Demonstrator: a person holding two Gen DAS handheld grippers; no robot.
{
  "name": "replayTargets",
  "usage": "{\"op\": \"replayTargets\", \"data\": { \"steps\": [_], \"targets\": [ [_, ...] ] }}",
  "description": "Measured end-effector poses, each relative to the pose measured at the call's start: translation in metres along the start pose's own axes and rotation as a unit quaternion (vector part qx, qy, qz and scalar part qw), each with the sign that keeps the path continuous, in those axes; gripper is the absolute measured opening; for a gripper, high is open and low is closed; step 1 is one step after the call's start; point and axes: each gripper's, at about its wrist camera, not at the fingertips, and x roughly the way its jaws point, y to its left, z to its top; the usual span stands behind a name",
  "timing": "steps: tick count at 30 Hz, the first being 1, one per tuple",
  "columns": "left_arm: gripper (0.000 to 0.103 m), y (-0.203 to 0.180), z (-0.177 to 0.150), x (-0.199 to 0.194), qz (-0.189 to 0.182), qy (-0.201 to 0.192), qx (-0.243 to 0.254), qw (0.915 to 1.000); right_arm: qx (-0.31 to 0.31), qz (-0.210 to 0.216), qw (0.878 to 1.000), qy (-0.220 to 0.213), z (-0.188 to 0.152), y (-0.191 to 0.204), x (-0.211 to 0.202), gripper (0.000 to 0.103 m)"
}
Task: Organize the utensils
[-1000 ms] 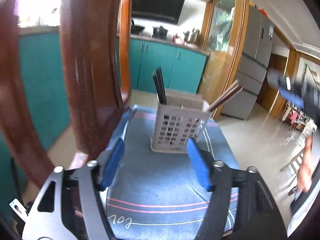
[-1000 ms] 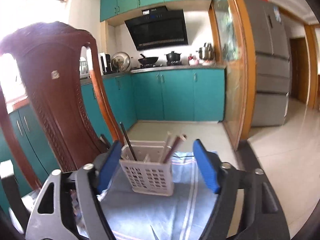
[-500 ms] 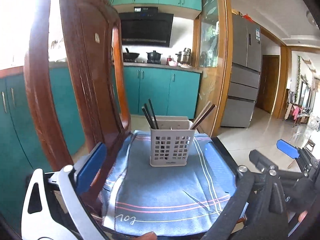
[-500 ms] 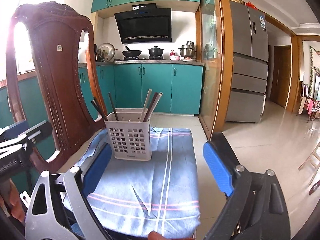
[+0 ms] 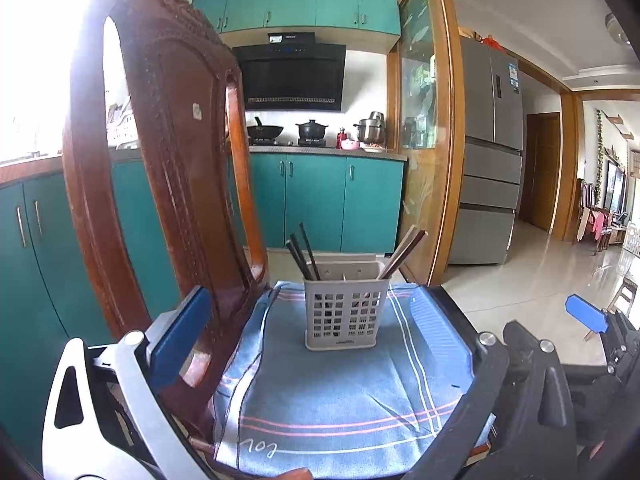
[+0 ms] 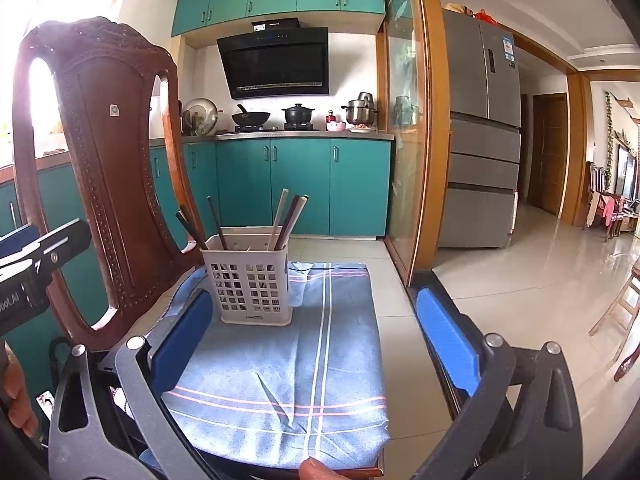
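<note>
Chopsticks (image 5: 304,254) stand in the basket (image 5: 345,314), chair back (image 5: 172,184) beside it.

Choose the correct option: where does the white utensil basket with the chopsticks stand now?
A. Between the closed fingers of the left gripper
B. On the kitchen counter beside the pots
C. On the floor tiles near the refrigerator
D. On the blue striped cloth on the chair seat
D: the utensil basket stands upright on the blue striped cloth covering the chair seat, and neither gripper touches it.

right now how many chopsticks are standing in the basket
6 that I can tell: three dark chopsticks lean left in the basket, and three lighter chopsticks lean right. Overlap may hide more.
</note>
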Motion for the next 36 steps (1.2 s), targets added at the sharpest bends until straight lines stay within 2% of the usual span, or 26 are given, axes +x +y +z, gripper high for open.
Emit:
{"op": "replayTargets", "data": {
  "steps": [8, 29, 36],
  "targets": [
    [0.099, -0.007, 0.008, 0.01, 0.001, -0.014, 0.013, 0.9998, 0.004, -0.008, 1.0, 0.007, -0.003, -0.004, 0.007, 0.1],
    [0.099, -0.007, 0.004, 0.018, 0.009, -0.006, 0.017, 0.9998, -0.001, -0.01, 1.0, 0.009, -0.005, -0.004, 0.013, 0.1],
    [0.099, -0.005, 0.003, 0.017, 0.026, -0.005, 0.015, 0.9995, -0.004, -0.011, 1.0, 0.011, -0.006, -0.001, 0.014, 0.1]
  ]
}}
